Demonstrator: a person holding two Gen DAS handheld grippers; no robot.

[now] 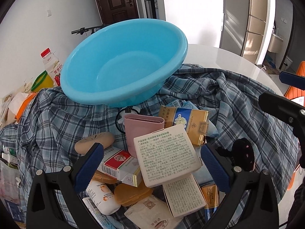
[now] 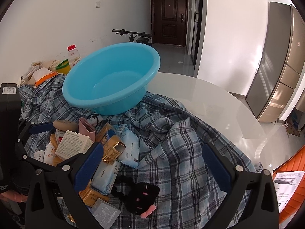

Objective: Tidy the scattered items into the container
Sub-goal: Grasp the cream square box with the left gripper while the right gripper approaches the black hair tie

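Observation:
A blue plastic basin [image 1: 122, 61] [image 2: 110, 76] sits tilted on a plaid cloth [image 1: 238, 103] [image 2: 181, 143], with nothing inside. In front of it lies a heap of small items: a white box with printed text [image 1: 165, 154] [image 2: 73, 145], a pink case [image 1: 142, 127] [image 2: 86, 127], a gold and blue carton [image 1: 188, 122], a red and white pack [image 1: 118, 162], tissue packs [image 2: 129, 145] and a black plush cat [image 1: 242, 154] [image 2: 141, 196]. My left gripper [image 1: 152, 168] hangs open over the white box. My right gripper [image 2: 152, 164] is open above the cloth, just beyond the plush cat.
A round white table [image 2: 209, 99] carries the cloth. A red-capped bottle [image 1: 50, 64] [image 2: 73, 56], a yellow tub [image 2: 62, 66] and bags stand at the left by the wall. An orange chair [image 2: 291, 171] with papers is at the right. A fridge [image 2: 276, 66] stands beyond.

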